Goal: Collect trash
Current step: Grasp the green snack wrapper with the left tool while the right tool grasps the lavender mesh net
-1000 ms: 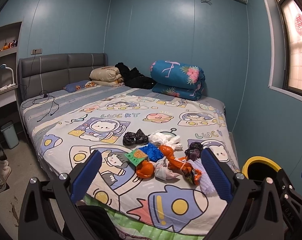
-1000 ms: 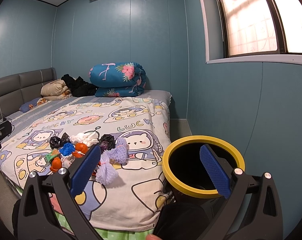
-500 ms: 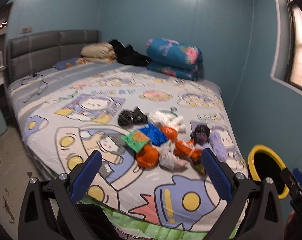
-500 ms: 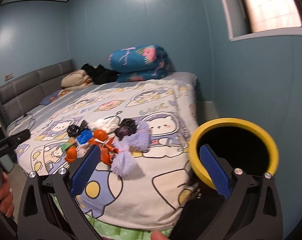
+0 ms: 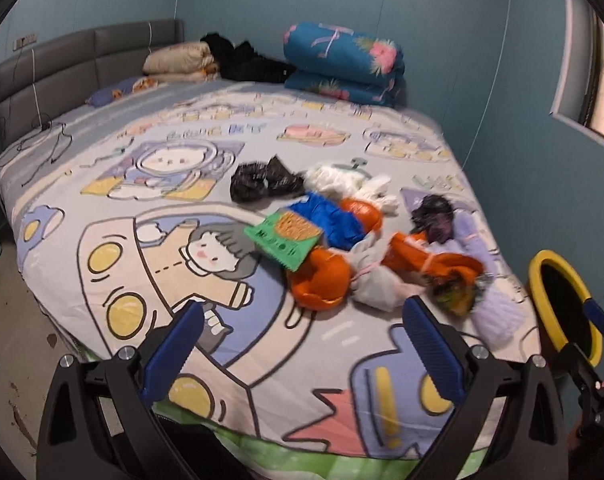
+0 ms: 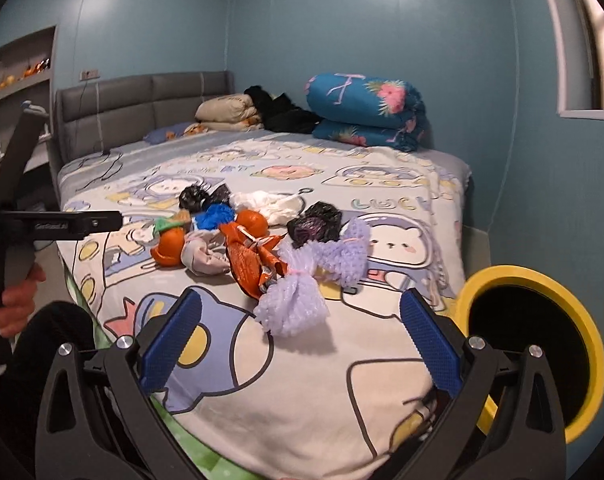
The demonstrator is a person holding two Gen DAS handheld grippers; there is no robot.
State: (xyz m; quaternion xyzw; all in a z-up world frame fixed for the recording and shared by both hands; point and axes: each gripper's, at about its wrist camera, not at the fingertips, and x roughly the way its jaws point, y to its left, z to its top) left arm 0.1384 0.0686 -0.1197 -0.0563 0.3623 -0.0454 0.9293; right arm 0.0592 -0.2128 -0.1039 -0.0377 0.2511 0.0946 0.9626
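On the bed's near right, a trash pile [image 5: 354,240] lies beside a yellow-rimmed bin [image 6: 534,344]. Left gripper [image 5: 302,344] and right gripper [image 6: 298,340] hover spread, empty. Best approach: lower onto the nearest lavender mesh bundle [image 6: 298,308], pinching its middle.

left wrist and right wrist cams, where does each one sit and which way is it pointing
Left wrist: on the left hand-held gripper, jaws open, facing the bed's trash pile from its foot; the right hand-held gripper shows at the right edge.
Right wrist: on the right hand-held gripper, jaws open, nearer the bed's right corner, facing the headboard; the person's left hand shows at the left edge.
Shared: purple mesh bundle and yellow-rimmed bin.
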